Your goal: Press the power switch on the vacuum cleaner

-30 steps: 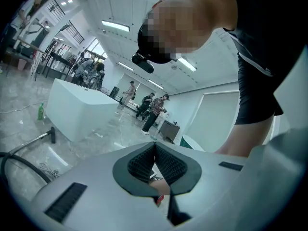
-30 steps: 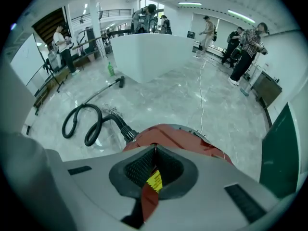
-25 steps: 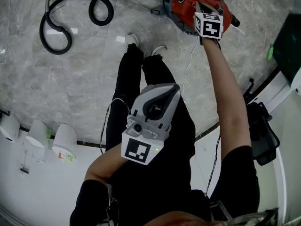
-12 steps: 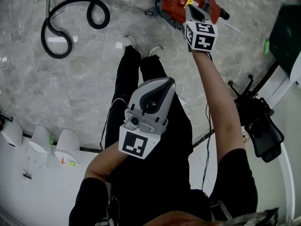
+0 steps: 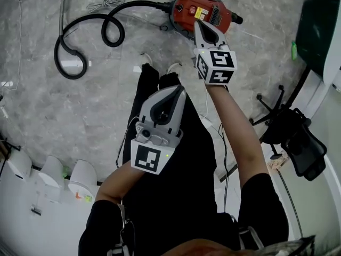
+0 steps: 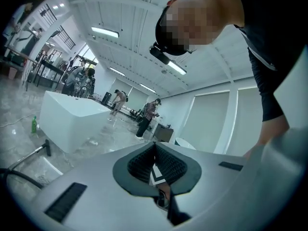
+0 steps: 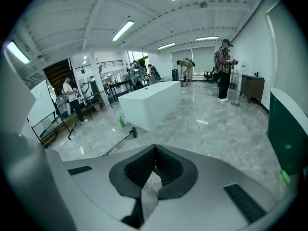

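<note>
The red vacuum cleaner [image 5: 201, 12] stands on the grey stone floor at the top of the head view, its black hose [image 5: 88, 33] curling off to the left. My right gripper [image 5: 198, 24] is held out over the vacuum's near edge, shut and empty, its tip above the red top; I cannot tell if it touches. My left gripper [image 5: 180, 89] hangs in front of the person's black trousers, shut and empty. In the right gripper view the right gripper [image 7: 154, 165] faces the hall. In the left gripper view the left gripper [image 6: 155, 153] points up at the person and the ceiling.
A black office chair [image 5: 290, 137] stands at the right and a dark green panel [image 5: 319, 25] at the top right. White rounded fittings [image 5: 53, 169] line the lower left. Ahead in the right gripper view stand a white counter [image 7: 149, 102] and people farther back.
The right gripper has drawn back from the top of the vacuum toward the person. The view has risen, so the vacuum looks smaller and farther. The left gripper stays by the legs.
</note>
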Tool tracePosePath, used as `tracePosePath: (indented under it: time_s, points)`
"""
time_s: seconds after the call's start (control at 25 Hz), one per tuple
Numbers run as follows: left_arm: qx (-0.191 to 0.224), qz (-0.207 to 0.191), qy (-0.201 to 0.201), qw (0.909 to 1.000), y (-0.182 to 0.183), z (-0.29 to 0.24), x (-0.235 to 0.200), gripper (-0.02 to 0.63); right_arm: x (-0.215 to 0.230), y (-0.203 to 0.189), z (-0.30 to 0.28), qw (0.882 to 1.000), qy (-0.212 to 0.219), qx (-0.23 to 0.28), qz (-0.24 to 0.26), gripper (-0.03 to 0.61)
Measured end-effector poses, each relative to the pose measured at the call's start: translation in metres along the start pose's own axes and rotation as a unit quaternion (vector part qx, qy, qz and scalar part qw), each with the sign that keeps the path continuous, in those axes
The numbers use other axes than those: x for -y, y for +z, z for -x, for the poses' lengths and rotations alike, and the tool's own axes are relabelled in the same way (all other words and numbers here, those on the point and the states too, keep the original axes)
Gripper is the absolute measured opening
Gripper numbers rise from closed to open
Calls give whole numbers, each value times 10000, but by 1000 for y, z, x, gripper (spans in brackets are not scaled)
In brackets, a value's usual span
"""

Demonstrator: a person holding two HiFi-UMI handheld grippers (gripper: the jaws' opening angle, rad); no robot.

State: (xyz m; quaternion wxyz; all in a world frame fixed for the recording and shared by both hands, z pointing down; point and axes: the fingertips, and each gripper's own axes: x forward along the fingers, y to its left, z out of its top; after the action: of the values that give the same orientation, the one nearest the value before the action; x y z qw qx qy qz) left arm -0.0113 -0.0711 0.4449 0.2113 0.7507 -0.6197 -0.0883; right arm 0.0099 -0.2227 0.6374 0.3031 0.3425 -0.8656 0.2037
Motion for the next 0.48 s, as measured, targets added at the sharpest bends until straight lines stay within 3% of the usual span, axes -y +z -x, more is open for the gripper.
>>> tracePosePath:
  time_s: [0.28, 0.48]
  points:
    - [24, -379, -141, 9992, 36, 6, 31, 20, -14, 63, 100, 9988, -133, 466, 54, 18]
    - [-34, 6, -98, 9999, 66, 8, 40, 20, -35, 86, 169, 9966, 21, 660, -498, 18]
